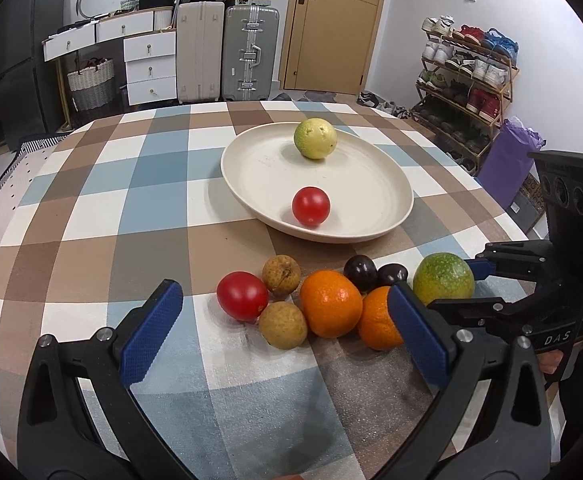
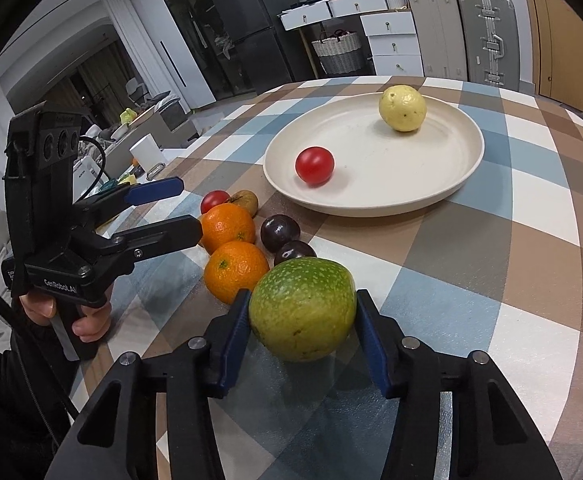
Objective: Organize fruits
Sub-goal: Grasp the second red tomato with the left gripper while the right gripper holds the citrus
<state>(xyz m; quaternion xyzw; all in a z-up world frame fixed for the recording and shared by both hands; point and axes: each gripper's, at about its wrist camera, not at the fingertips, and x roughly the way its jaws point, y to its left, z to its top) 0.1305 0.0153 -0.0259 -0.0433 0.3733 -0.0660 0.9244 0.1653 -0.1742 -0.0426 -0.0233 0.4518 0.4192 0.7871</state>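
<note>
1. We hold the right gripper [image 2: 303, 320] around the green speckled fruit [image 2: 303, 308], which sits on the checked tablecloth [image 2: 491, 280] at the near right end of the loose pile; both blue pads touch its sides, so the jaws are closed on it.
2. Our left gripper [image 1: 287, 332] hangs with its jaws spread wide and nothing between the pads, just near of the pile.
3. Left of the green fruit lie two oranges [image 1: 331, 304], touching each other, with two dark plums [image 1: 361, 272] just beyond them.
4. Further left we see two brown round fruits [image 1: 282, 325] and a red tomato [image 1: 242, 296], all touching or close together.
5. The cream plate [image 1: 371, 184] stands beyond the pile, apart from it.
6. On it a second tomato [image 1: 311, 206] rests near the close rim, and a yellow-green fruit [image 1: 315, 138] sits toward the far rim, well apart from the tomato.
7. Suitcases [image 1: 227, 56] and a shoe rack [image 1: 467, 80] stand by the far wall.
</note>
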